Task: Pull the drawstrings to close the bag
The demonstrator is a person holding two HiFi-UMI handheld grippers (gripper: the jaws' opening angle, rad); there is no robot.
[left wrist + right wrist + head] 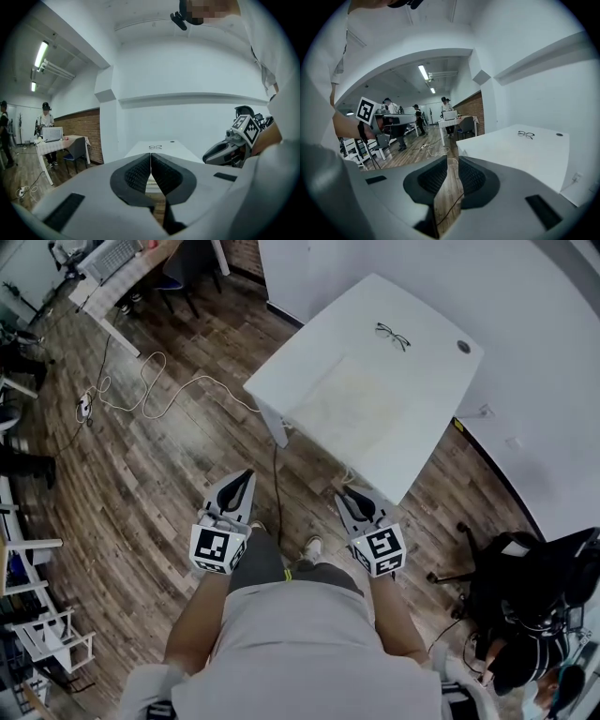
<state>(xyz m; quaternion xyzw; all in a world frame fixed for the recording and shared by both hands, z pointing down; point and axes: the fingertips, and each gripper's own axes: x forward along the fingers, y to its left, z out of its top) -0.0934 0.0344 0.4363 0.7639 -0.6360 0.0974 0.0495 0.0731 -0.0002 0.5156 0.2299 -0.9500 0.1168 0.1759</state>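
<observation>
Left gripper (pixel 242 480) jaws together, right gripper (pixel 351 493) slightly apart, both empty; white table (pixel 422 315) ahead (pale cloth (pixel 352 409), perhaps the bag): drawstring pulling not begun.

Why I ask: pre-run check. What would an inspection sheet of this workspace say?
Surface: white table, mostly bare.
Job's things: pale patch on table; cannot tell whether it is the bag; no drawstrings seen.
Clutter: glasses near far edge.
Grippers: left hand-held gripper shut, empty; right hand-held gripper slightly open, empty; both short of the table.
Cables: white cable looped on wooden floor.
Surroundings: black chair at right.
</observation>
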